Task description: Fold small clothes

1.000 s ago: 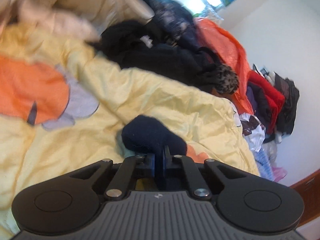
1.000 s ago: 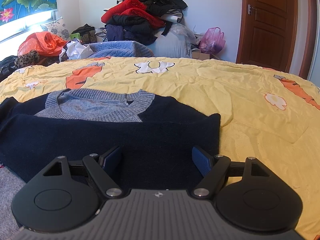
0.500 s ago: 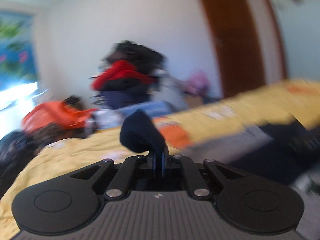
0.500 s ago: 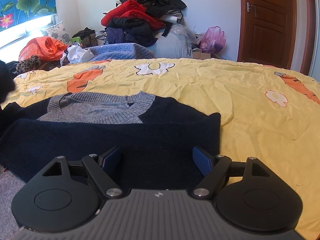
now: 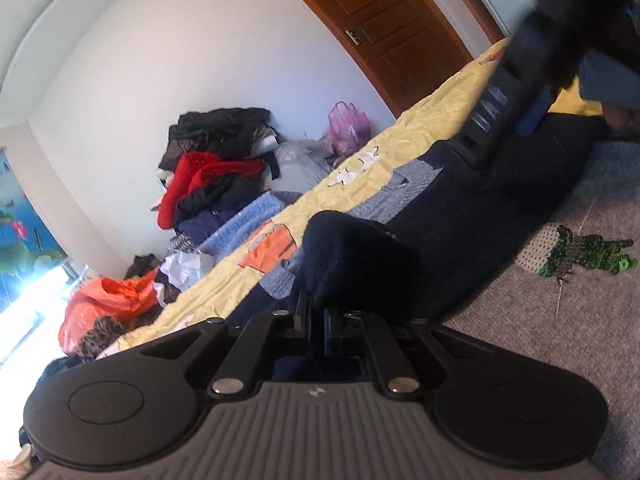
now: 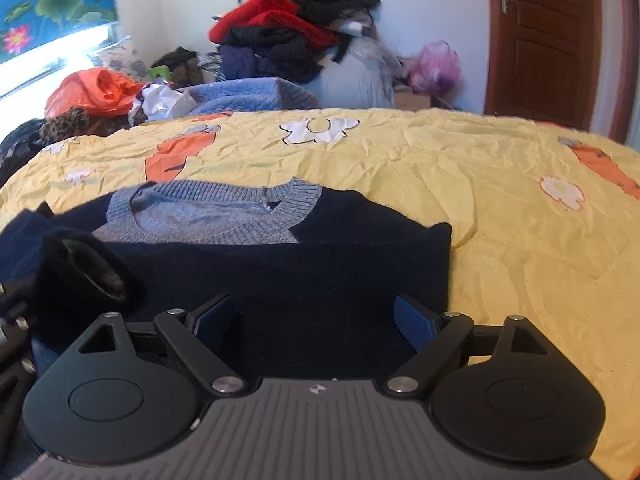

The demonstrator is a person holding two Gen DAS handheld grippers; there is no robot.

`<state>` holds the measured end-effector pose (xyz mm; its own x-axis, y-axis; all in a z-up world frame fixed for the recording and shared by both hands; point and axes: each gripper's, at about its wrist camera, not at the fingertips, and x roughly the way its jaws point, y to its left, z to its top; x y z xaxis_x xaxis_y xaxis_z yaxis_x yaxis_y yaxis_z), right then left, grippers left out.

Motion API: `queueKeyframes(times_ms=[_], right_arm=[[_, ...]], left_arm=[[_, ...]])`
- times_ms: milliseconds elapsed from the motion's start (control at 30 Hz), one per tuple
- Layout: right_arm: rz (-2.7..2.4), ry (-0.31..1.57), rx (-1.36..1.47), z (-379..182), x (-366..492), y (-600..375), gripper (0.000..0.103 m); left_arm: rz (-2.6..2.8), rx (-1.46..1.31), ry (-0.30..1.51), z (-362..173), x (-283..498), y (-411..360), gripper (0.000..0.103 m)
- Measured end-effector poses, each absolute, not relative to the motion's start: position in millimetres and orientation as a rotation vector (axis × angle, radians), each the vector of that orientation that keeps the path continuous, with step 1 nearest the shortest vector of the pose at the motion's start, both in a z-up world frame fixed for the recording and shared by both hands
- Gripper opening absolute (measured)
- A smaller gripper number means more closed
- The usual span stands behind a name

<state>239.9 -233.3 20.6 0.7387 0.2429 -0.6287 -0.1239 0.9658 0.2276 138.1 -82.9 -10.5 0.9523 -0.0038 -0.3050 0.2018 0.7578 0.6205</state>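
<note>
A small navy sweater with a grey knit collar lies flat on the yellow bedspread. My left gripper is shut on the navy sleeve end and holds it over the sweater's body; that sleeve also shows at the left of the right wrist view. My right gripper is open and empty, low over the sweater's right part. It shows in the left wrist view at the upper right.
A pile of red and dark clothes sits against the far wall. An orange bag and a blue blanket lie at the bed's far edge. A wooden door is at the right. A grey garment with green sequins lies under the sweater.
My left gripper has swung from the bed's left side over the sweater, carrying the sleeve inward. The right gripper has stayed open and nearly still.
</note>
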Motion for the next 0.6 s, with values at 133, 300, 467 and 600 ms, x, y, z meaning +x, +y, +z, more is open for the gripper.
queueKeyframes(times_ms=[133,300,467,600], right_arm=[[0.443,0.816,0.506,38,248,-224,0.089],[0.544,1.058,0.724,17,277,-198,0.086],[0.498,1.056,0.754,10,279,-192,0.061],[0.497,1.000,0.727,9,276,-196,0.025]], left_arm=[[-0.106,0.739,0.243,-12,132,-87,0.005],[-0.121,0.840,0.139,-20,118,-100,0.005],[-0.153,0.939,0.086,-33,109,-110,0.005],[-0.158,0.942,0.115,-34,114,-109,0.008]])
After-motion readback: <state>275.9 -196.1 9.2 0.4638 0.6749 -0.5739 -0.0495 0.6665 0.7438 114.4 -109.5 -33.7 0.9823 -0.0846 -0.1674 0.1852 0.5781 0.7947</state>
